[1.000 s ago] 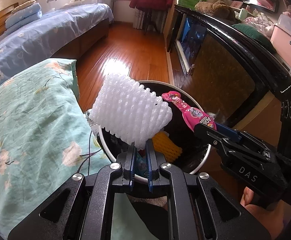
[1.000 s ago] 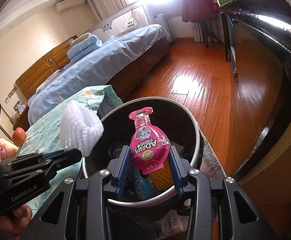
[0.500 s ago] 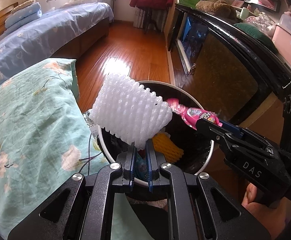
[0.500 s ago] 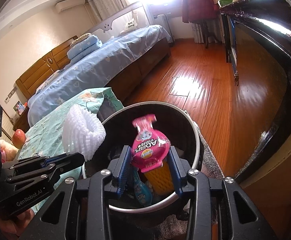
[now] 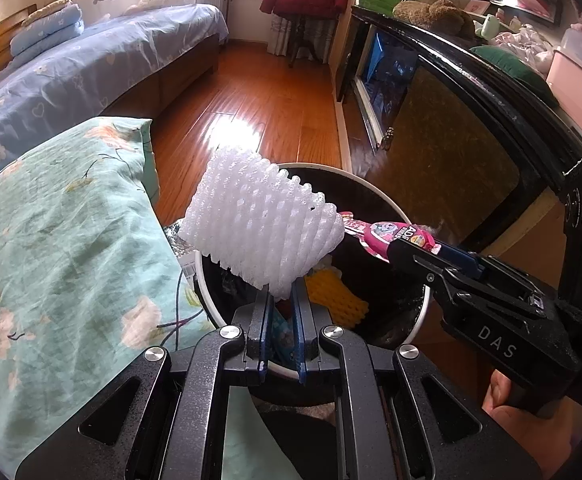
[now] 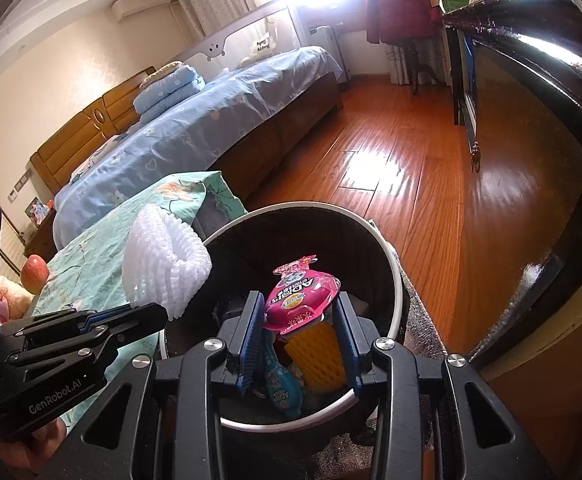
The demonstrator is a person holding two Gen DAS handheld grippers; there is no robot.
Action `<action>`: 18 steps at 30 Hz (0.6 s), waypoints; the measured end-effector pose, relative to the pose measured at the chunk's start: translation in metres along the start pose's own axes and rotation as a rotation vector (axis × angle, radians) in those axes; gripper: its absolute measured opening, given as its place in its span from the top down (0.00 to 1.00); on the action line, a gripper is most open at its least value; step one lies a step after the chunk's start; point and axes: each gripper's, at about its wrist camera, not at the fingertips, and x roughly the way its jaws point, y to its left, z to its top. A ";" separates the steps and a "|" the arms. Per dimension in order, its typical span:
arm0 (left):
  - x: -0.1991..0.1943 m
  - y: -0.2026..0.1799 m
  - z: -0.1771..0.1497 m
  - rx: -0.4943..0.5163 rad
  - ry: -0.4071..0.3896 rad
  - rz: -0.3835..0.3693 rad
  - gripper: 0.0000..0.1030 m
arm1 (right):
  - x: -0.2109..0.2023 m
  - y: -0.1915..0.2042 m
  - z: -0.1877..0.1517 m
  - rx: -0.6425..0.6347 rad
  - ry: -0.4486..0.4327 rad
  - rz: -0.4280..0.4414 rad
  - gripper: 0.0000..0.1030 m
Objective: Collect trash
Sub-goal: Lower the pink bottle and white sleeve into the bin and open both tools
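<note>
The pink, bulb-shaped plastic snack packet (image 6: 299, 300), upright a second ago, has tipped forward and lower over the round black bin with a white rim (image 6: 395, 264), though the right gripper (image 6: 298, 342) still pinches it between half-closed blue pads; release looks close. The left gripper (image 5: 279, 312), nearly closed, holds a white foam mesh fruit sleeve (image 5: 259, 224) above the bin's near rim, unchanged. Yellow foam netting (image 6: 317, 356) already lies inside. Around: glossy wooden floor (image 6: 403, 168), floral green bedding (image 5: 59, 232), blue bed (image 6: 195, 128)
</note>
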 end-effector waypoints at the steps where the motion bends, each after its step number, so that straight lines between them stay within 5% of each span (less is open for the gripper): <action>1: 0.000 0.000 0.000 -0.001 0.001 0.001 0.92 | 0.000 0.000 0.000 0.002 0.000 -0.001 0.65; 18: 0.005 0.001 0.004 0.004 0.009 0.013 0.91 | 0.004 -0.001 0.007 0.003 0.005 0.004 0.65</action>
